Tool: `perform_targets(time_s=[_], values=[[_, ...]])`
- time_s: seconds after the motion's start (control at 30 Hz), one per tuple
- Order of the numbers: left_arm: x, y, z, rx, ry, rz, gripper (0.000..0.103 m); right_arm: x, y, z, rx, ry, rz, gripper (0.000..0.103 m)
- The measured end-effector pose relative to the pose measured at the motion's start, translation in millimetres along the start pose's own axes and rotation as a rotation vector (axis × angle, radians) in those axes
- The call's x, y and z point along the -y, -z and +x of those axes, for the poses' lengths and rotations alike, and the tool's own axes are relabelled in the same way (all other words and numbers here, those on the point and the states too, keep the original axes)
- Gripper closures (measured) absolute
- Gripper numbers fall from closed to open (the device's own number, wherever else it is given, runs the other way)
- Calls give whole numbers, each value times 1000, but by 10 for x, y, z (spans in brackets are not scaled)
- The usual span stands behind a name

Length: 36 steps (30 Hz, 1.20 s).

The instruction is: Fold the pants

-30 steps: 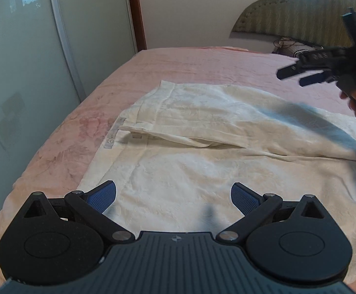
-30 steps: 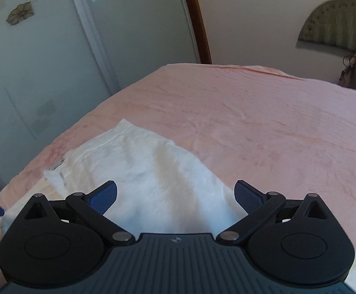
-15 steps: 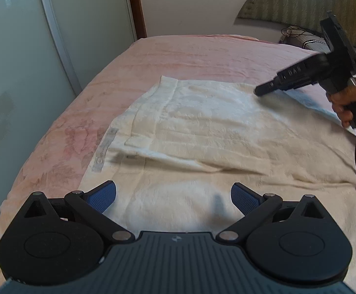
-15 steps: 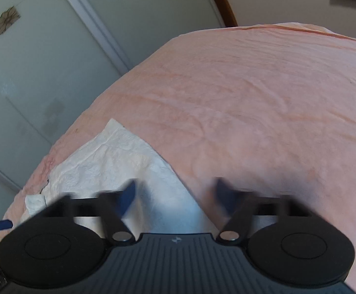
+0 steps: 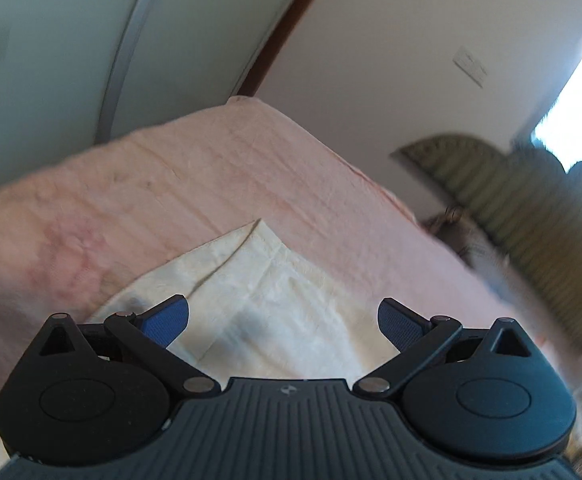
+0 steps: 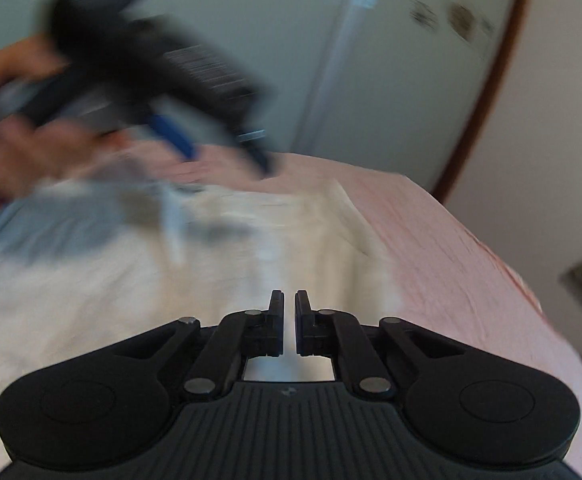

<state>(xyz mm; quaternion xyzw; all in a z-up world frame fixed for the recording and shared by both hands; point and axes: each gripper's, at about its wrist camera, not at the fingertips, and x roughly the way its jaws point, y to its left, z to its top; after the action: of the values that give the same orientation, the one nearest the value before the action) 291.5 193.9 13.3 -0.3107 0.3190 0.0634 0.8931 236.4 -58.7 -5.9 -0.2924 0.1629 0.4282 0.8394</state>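
Two hand-held grippers are seen over a pink bed [image 5: 219, 184] on which cream-white pants [image 5: 275, 300] are spread. The left hand-held gripper [image 5: 283, 320] is held released, its blue pads [image 5: 169, 318] wide apart with nothing between them. Compared with half a second earlier, its view has been swung and tilted: the broad expanse of cloth seen then has been replaced by one folded corner of the pants, and the other gripper is no longer caught in this view. The right hand-held gripper [image 6: 289, 320], blurred and partly spread half a second ago, is now drawn nearly closed, only a narrow slit being left between its fingers [image 6: 277, 322]; whether cloth is pinched there cannot be told. The left gripper is now seen from the right wrist as a dark blur at upper left.

In the left wrist view the pants are laid just ahead of the pads, the pointed corner being directed away from the camera toward the far edge of the bed. In the right wrist view the pants [image 6: 103, 288] are stretched leftward from beneath the fingers, their long axis running roughly along the bed's near side, with the far corner lying beside bare pink bedspread [image 6: 451, 264]. A green padded headboard [image 5: 503, 208] is seen at right.
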Motion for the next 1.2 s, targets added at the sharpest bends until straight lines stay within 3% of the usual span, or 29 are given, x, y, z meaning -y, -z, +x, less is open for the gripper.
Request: perform_targets(time_s=[0.07,0.17,0.2,0.23,0.3,0.37,0.43,0.47,0.5,0.57,0.6,0.63,0.77,0.9,0.97,1.03,1.07,1.13,1.2], values=[[-16,-96,224,-100,-17,-66,1,-59,34,1,-14,-9,-8,97],[-10,-94,327,-184,-1,-107,2,435,104,55,-2,19,201,93],[11,-62,305,-176,8,-87,2,716,145,132,-22,3,306,78],[39,-37,274,-161,4,-64,2,989,218,198,-22,-22,412,50],[87,29,224,-126,-39,0,2,1493,404,382,-18,-89,582,16],[116,55,204,-118,-54,47,2,1854,589,575,-28,-99,717,17],[116,41,205,-133,-58,63,2,2212,829,915,-83,-265,939,19],[103,26,213,-141,-56,58,2,2281,922,1005,-75,-307,1002,20],[85,13,215,-146,-54,53,2,2310,1005,1119,-85,-390,1049,20],[56,-7,221,-145,-58,47,2,2288,1018,1171,-61,-434,1061,24],[44,-15,228,-143,-67,43,2,2270,985,1173,-62,-433,1049,53],[28,-22,233,-142,-72,35,2,2200,942,1138,-62,-415,1029,82],[-54,-42,209,-127,-7,-32,2,1806,579,836,-28,-282,781,91],[-109,-96,170,-92,87,-127,2,1032,178,436,-12,-199,428,92],[-112,-126,195,-79,106,-159,1,708,104,327,-29,-182,301,92],[-116,-156,247,-69,75,-184,3,455,93,297,-55,-171,214,92],[-128,-170,280,-62,64,-207,7,372,102,305,-67,-161,182,92],[-162,-178,331,-61,54,-244,26,313,156,319,-78,-160,176,93],[-196,-170,406,-104,54,-277,65,339,190,320,-68,-160,216,93]])
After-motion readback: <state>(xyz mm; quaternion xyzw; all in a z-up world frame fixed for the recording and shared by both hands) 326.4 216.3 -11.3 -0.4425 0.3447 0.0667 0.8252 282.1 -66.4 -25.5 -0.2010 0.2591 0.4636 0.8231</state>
